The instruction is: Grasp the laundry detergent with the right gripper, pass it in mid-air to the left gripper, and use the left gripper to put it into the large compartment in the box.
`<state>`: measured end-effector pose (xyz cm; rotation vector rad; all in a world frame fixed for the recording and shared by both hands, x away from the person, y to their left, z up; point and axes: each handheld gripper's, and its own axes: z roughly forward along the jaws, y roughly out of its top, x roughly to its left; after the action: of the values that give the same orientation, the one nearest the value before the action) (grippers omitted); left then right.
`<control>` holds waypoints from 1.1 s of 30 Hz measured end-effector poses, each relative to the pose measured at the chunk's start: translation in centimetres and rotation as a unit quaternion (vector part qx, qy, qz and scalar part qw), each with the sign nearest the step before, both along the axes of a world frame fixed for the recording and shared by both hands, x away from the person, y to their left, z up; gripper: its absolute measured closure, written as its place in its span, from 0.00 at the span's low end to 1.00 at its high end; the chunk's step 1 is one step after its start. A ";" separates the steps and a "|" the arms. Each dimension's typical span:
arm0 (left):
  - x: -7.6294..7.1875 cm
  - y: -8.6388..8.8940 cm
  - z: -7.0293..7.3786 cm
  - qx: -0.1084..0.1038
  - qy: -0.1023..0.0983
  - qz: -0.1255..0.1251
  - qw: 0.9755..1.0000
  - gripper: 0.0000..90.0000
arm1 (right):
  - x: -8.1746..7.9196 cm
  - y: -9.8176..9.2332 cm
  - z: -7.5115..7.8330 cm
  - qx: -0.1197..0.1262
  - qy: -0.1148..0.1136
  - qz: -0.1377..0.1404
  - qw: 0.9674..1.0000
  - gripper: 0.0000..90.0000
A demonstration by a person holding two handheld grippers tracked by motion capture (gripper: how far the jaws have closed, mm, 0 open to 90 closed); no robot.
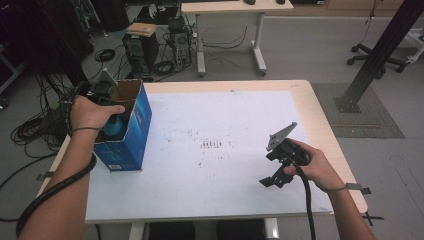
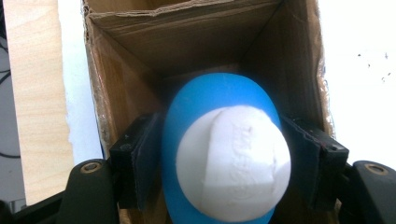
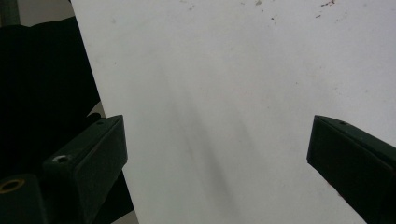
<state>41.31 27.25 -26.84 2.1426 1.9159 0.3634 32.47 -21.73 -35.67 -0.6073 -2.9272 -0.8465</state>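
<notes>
Bottle [image 2: 224, 154], blue w/ white cap, sits nose-first in the mouth of the cardboard box [image 1: 131, 131] at the table's left edge; I've got it between the pads of my left gripper [image 2: 224, 163]. Cap end faces the gripper, body points down into the box. Pads look to be right at the bottle's sides, but I can't tell from the left gripper view if they press or have let go, so I treat it as not released yet. Box is blue outside, brown inside, top flaps open.

Right gripper [image 1: 280, 160] idle, resting low over the white table [image 1: 225, 115] on the right, well apart from the box; jaws spread wide, nothing between them.

To do this step well, IMO: keep the bottle centred betw. the box walls, lower till it rests on the bottom, then spread the jaws fully before pulling back, straight out along the box axis so pads don't snag the flaps or tip the box. If the box shifts, bring the right gripper over to steady it.
</notes>
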 end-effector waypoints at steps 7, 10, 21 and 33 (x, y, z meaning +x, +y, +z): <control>-0.1 0.0 0.4 0.000 -0.002 -0.002 1.000 0.34 | 0.0 0.0 0.0 0.000 0.000 -0.001 1.000 0.06; -0.2 -0.1 0.6 -0.002 -0.002 -0.003 1.000 0.33 | 0.0 0.0 0.0 0.000 0.000 0.000 1.000 0.06; -0.2 -0.3 1.7 0.006 -0.007 -0.006 1.000 0.32 | -0.1 0.2 0.1 0.001 -0.001 0.001 1.000 0.06; -0.6 -0.3 3.8 0.012 -0.017 -0.001 1.000 0.24 | 0.0 0.3 0.2 0.002 -0.003 0.004 1.000 0.06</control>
<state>40.71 26.90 -23.01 2.1401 1.8995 0.4230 32.46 -21.45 -35.47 -0.5942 -2.9305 -0.8544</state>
